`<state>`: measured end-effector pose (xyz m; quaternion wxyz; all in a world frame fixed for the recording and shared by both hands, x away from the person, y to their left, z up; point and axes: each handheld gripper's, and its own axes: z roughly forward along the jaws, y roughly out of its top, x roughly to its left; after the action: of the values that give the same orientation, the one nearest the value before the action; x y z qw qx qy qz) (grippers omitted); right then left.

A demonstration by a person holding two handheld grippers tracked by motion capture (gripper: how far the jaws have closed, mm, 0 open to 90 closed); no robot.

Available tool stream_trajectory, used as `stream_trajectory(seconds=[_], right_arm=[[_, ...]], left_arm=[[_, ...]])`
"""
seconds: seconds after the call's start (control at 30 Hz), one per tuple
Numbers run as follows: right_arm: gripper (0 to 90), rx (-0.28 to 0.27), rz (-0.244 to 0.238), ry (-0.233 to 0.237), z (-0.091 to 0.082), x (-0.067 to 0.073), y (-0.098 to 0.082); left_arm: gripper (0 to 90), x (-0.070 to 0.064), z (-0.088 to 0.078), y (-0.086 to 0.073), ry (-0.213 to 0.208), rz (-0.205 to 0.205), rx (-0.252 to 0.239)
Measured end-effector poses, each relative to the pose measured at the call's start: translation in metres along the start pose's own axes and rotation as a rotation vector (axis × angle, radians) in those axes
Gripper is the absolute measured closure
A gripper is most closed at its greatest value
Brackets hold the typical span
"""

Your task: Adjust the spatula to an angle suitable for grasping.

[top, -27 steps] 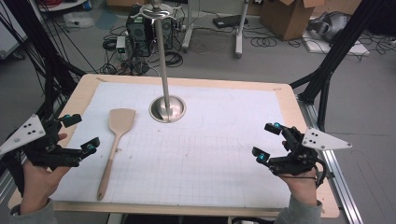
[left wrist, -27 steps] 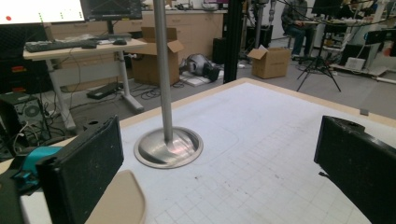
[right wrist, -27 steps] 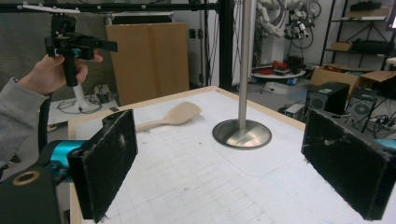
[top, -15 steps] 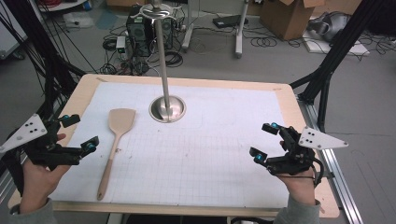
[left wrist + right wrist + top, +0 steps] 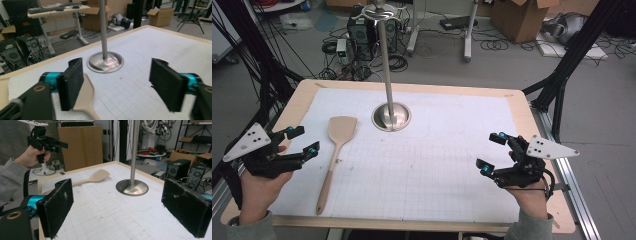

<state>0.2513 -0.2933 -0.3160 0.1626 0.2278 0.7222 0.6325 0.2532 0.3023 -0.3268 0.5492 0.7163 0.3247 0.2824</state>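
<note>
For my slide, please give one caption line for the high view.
Two open hand-held grippers, left and right, hover beside a wooden spatula and a metal stand.

No text, label, brand, number or sign can be read in any of the pictures. A printed grid of plain lines is carried by the white sheet on the worktop (image 5: 462, 165), but no figures are legible on it. The cardboard boxes (image 5: 517, 20) at 1 o'clock bear no markings that can be made out.
</note>
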Motion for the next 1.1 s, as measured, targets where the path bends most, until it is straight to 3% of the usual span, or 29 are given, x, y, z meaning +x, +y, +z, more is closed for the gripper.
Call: stream_trajectory(seconds=[0.3, 0.5, 0.8, 1.1], right_arm=[[9.5, 0.002, 0.001, 0.005, 0.001, -0.001, -0.001], [9.5, 0.005, 0.003, 0.004, 0.002, -0.002, -0.001], [9.5, 0.014, 0.005, 0.015, 0.005, -0.003, -0.002], [9.5, 0.028, 0.005, 0.018, 0.009, -0.004, -0.002]], left_arm=[[64.7, 0.003, 0.002, -0.01, 0.038, -0.018, 0.05], [88.1, 0.005, 0.001, -0.018, 0.043, -0.02, 0.054], [89.5, 0.004, 0.003, -0.029, -0.006, -0.019, 0.081], [89.5, 0.004, 0.009, -0.049, -0.016, -0.016, 0.129]])
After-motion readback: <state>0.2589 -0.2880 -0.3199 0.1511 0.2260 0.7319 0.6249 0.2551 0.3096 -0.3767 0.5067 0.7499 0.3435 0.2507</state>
